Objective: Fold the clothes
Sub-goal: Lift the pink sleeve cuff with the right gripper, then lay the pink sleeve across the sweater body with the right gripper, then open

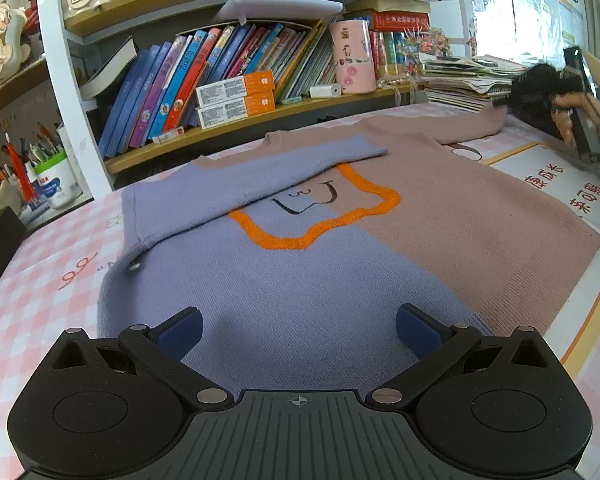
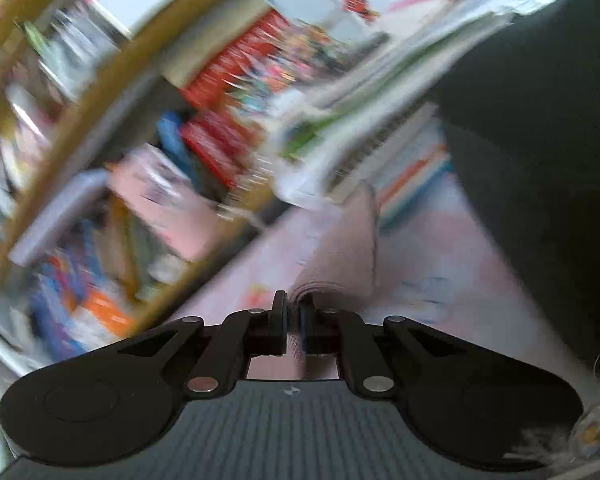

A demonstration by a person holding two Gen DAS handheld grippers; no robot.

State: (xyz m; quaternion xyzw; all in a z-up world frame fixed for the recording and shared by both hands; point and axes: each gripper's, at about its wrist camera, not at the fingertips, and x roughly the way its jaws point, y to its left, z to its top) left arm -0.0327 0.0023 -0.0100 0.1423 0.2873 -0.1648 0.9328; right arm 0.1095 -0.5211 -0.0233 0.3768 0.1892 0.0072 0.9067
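A knitted sweater [image 1: 300,240] lies flat on the table [image 1: 40,280], which is covered in a pink-and-white checked cloth [image 1: 28,320]. The sweater is half blue-violet, half dusty pink, with a fuzzy orange outline [image 1: 320,220] on the chest framing thin dark strokes that cannot be read as letters. Its blue sleeve [image 1: 240,176] is folded across the chest, partly covering the orange outline. The pink sleeve [image 1: 460,124] stretches out toward the far right.

The left tool [image 1: 299,330] hovers over the blue hem with its blue-padded jaws wide apart, holding nothing.

In the left wrist view the right tool [image 1: 540,96] appears at the far right edge, blurred, at the end of the pink sleeve, gripped by a hand [image 1: 572,112]. The right wrist view alone shows the grasp: the right tool [image 2: 294,320] has its jaws nearly together, clamped on a bunched fold of the pink sleeve [image 2: 340,256], which runs away from it over the table. Everything else there is smeared by motion and no writing can be read.

Only the left view gives legible detail. A white mat [image 1: 560,184] beside the sweater carries red Chinese characters, including 康成长. Red script like "99" marks the cloth at left. Behind, a bookshelf [image 1: 260,120] holds slanted books, two orange-and-white boxes [image 1: 236,100] with fine print too small to read, and a pink patterned cup [image 1: 350,56].
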